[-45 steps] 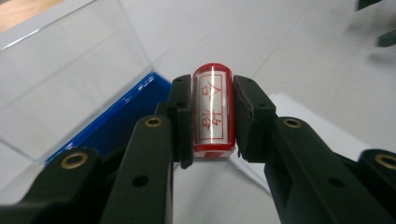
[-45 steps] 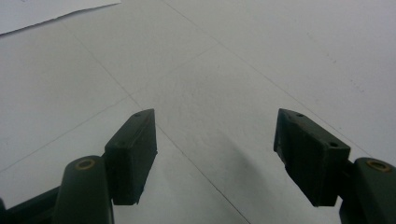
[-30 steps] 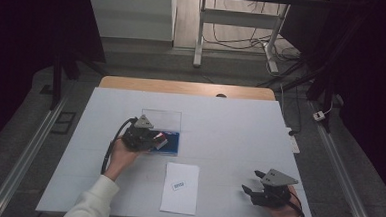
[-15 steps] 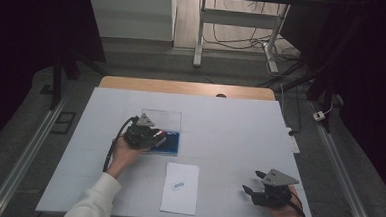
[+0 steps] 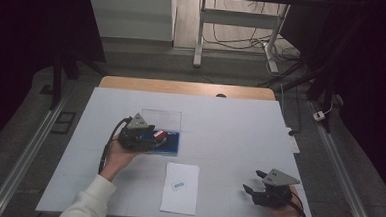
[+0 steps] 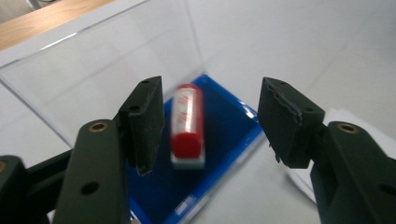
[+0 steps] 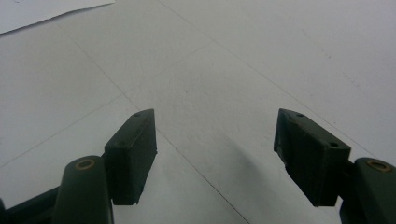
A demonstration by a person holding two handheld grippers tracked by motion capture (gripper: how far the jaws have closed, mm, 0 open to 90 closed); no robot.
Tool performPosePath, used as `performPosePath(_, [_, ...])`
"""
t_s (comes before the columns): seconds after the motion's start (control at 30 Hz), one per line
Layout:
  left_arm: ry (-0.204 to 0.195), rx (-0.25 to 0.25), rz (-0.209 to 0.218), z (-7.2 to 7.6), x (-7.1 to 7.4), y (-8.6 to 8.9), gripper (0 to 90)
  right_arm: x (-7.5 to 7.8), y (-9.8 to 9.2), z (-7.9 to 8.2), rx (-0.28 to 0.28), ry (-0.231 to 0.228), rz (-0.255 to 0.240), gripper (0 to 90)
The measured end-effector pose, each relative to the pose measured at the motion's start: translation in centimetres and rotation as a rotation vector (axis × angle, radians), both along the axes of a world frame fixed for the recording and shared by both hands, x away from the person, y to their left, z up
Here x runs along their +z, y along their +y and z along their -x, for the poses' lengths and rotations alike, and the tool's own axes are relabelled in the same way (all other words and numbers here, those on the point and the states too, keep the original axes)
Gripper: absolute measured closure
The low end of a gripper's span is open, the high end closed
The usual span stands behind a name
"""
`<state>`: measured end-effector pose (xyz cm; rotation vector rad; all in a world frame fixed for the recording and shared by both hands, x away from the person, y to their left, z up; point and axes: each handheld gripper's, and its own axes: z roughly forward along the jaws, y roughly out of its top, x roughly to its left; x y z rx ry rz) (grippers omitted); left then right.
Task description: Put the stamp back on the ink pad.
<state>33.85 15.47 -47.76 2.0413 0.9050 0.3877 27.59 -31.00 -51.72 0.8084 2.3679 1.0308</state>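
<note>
A red-and-white cylinder-shaped stamp (image 6: 187, 123) lies blurred over the blue base (image 6: 229, 123) of a clear plastic box (image 6: 107, 70). My left gripper (image 6: 208, 112) has just been opening; the stamp sits between its jaws, which stand apart from it on both sides. From the high view, the left gripper (image 5: 151, 138) reaches into the clear box (image 5: 161, 118) from the left, with the stamp (image 5: 158, 135) at its tips. My right gripper (image 5: 251, 187) rests open near the table's front right corner, and nothing is between the jaws of the right gripper (image 7: 215, 149).
A white sheet of paper (image 5: 181, 198) with a small blue label (image 5: 178, 186) lies at the front middle of the white table (image 5: 230, 130). A wooden strip (image 5: 182, 87) runs along the far edge. A table frame and cables stand on the floor beyond.
The left gripper's jaws have opened and let go of the red-and-white stamp, which now sits loose between them. The left hand shifted slightly. The right gripper has not moved.
</note>
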Motion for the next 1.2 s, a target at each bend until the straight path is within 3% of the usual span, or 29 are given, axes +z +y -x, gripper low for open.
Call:
performPosePath(0.23, [0.024, -0.024, 0.003, 3.4, 0.1, 0.8, 39.4, 0.2, -0.2, 0.0, -0.002, -0.008, -0.014, 29.4])
performPosePath(0.7, [0.099, 0.004, 0.027, 9.5, -2.7, 4.2, 34.1, 0.3, -0.4, 0.0, 0.000, -0.014, -0.029, 29.4])
performPosePath(0.87, [0.099, 0.002, 0.022, 10.5, -3.0, 4.6, 34.0, 0.5, -0.4, 0.0, -0.002, -0.023, -0.032, 29.4])
performPosePath(1.2, [0.099, 0.001, -0.006, 10.5, -3.3, 4.4, 33.1, 0.5, -0.4, 0.1, 0.004, -0.029, -0.036, 29.4])
